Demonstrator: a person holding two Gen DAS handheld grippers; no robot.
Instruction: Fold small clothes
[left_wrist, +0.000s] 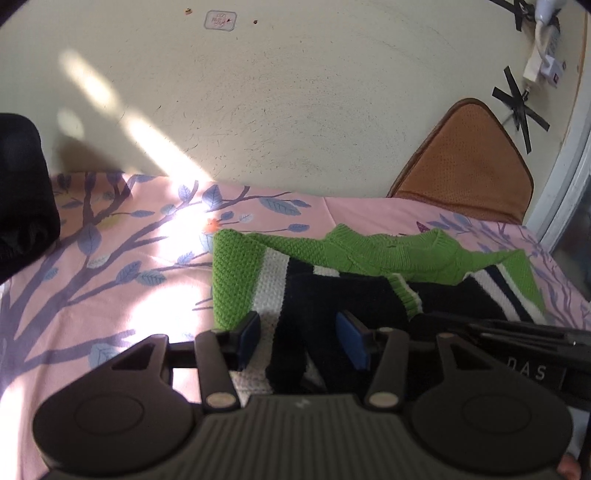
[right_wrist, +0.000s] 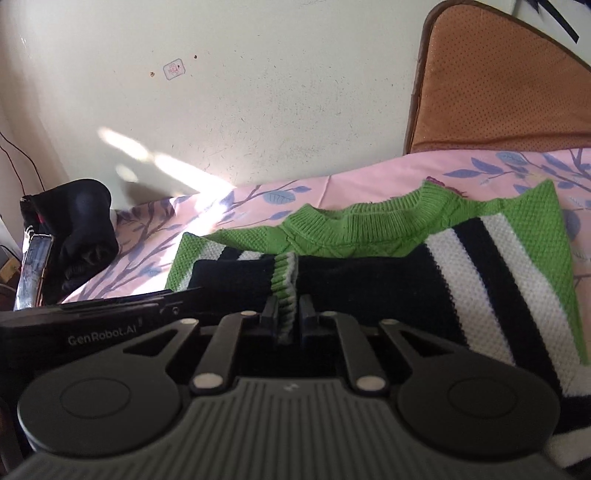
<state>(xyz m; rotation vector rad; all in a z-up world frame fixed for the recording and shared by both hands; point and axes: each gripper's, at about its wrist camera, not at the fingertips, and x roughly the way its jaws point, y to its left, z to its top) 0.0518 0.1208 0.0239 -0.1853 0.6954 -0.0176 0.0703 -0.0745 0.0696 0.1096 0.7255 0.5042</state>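
Sweater (right_wrist: 369, 236) on bedsheet (right_wrist: 351, 184) (cushion (right_wrist: 498, 85) behind)

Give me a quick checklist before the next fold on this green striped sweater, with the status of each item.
1. Right gripper shut on the sleeve cuff: ok.
2. Left gripper gripping fabric: not ok, fingers apart over the sweater.
3. Collar away from both grippers: ok.
4. Sweater fully on the pink sheet: cannot tell, near hem hidden.
5. Black bundle clear of the sweater: ok.
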